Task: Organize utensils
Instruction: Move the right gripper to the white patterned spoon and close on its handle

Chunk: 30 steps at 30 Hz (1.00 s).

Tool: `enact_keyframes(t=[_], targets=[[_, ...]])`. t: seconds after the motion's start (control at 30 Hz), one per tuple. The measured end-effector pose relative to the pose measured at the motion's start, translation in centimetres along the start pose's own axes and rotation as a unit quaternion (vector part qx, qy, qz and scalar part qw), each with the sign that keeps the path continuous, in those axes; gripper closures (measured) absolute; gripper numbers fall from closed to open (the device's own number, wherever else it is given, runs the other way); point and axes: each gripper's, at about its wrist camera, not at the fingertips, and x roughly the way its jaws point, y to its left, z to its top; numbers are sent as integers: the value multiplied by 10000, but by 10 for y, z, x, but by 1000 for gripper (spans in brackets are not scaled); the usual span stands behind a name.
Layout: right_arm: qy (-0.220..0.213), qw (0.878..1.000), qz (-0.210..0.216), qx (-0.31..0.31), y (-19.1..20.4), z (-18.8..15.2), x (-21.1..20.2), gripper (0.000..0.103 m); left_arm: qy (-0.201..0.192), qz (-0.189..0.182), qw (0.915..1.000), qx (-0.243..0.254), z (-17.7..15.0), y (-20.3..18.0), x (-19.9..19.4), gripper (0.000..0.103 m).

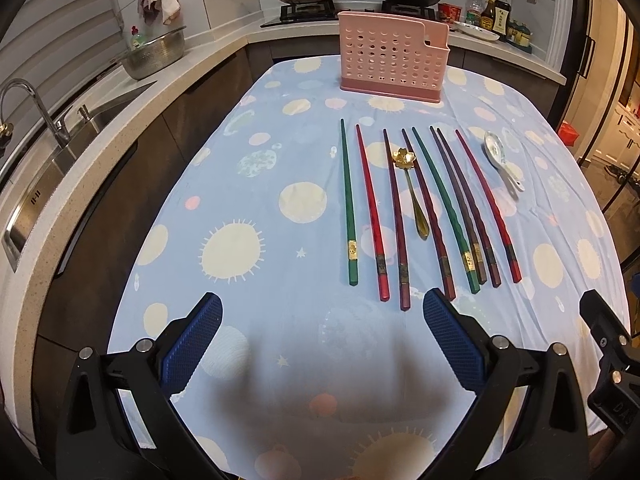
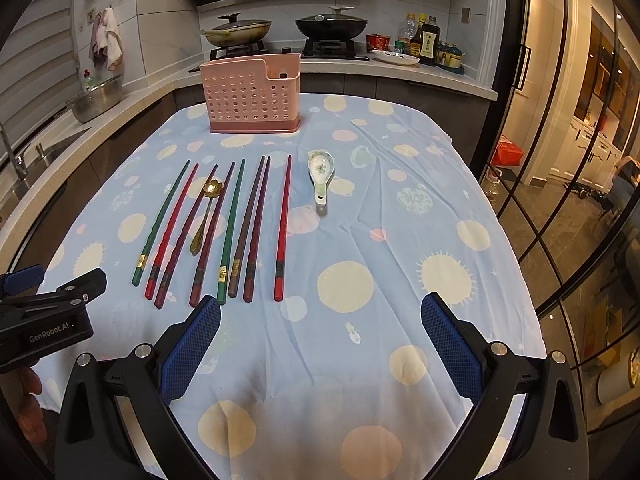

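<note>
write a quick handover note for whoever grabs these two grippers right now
Left gripper: open, empty, hovering over the near end of the tablecloth.
Right gripper: open, empty, likewise.
Eight chopsticks lie in a row on the cloth; the gold flower spoon lies among them, the white ceramic spoon just right of the row.
The pink holder stands at the far end; I see nothing in it.
Done: nothing yet.
Left: move all chopsticks and both spoons into the holder.
</note>
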Motion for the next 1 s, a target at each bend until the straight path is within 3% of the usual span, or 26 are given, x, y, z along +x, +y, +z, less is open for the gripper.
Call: enact_keyframes(t=[0.5,0.77,1.0], targets=[[-28,9999,-109,40,-11,39,38,6,-185,-54,9998,-61,25,-2,28,7],[-51,9999,-128,21,-11,58,61,7,13,-17,10000,-39,39,-6,48,7],[-110,9998,-104,111,-17,83,90,19,138,94,9998,-100,46,5,69,7]])
